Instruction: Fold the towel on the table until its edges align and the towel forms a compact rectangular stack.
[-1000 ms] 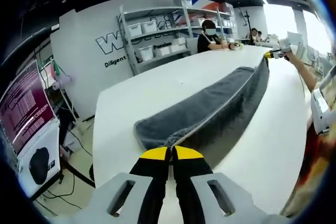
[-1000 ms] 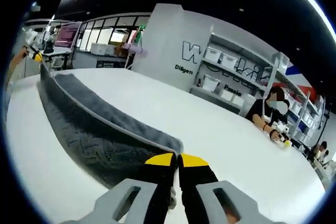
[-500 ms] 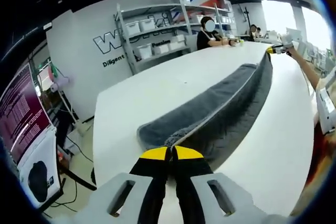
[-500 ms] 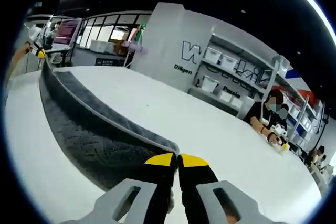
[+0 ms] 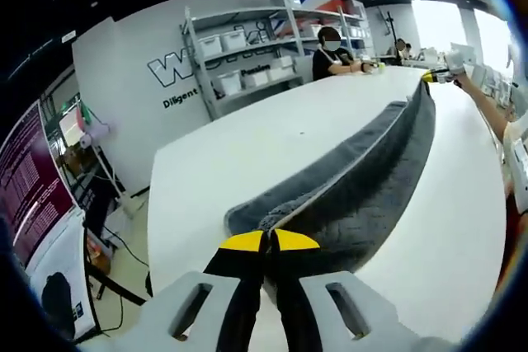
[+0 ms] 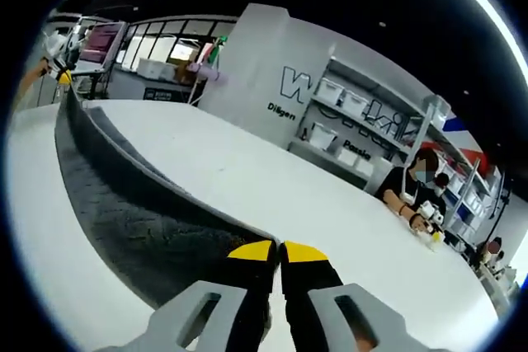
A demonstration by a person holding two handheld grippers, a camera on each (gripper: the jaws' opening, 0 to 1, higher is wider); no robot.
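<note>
Towel (image 5: 363,179) corners are pinched at both ends: the left gripper (image 5: 270,242) has its yellow-tipped jaws closed on one, the right gripper (image 6: 279,251) is closed on the other. The grey cloth hangs stretched between them above the white table (image 5: 247,142), its lower fold resting on the tabletop. Shelves (image 5: 247,55) line the wall beyond.
</note>
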